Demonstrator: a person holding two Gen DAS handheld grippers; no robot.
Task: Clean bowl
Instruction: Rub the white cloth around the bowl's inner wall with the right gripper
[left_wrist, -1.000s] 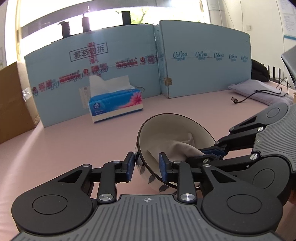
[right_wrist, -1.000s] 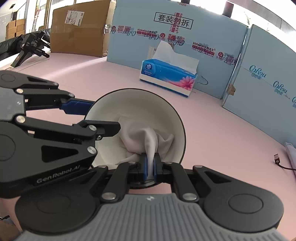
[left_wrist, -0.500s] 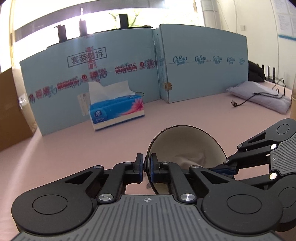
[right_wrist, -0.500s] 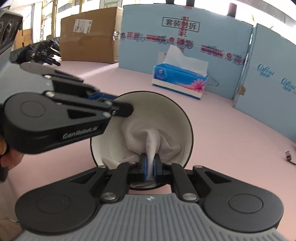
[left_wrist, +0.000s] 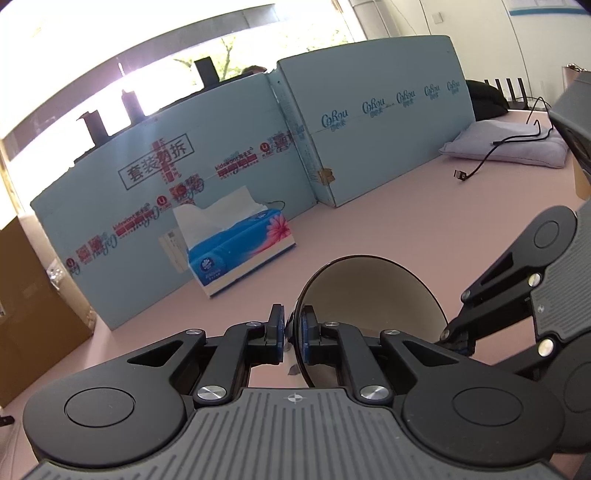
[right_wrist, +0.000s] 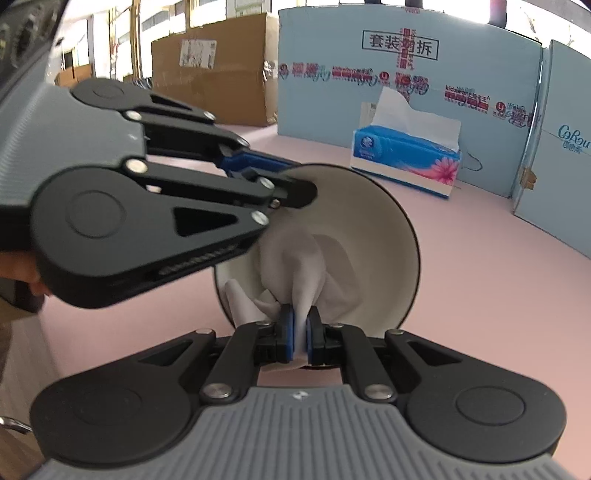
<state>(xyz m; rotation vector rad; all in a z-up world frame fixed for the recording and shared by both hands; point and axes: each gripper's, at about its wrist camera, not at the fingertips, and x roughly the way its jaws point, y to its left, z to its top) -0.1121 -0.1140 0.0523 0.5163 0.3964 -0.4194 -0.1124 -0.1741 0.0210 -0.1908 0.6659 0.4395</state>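
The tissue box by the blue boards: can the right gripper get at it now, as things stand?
Probably not right away. The right gripper is shut on the white cloth inside the bowl, which stands between it and the tissue box. The pink table beside the bowl is bare, so going around looks possible.

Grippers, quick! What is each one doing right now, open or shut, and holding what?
Left gripper: shut on the rim of the bowl.
Right gripper: shut on the white cloth inside the bowl.
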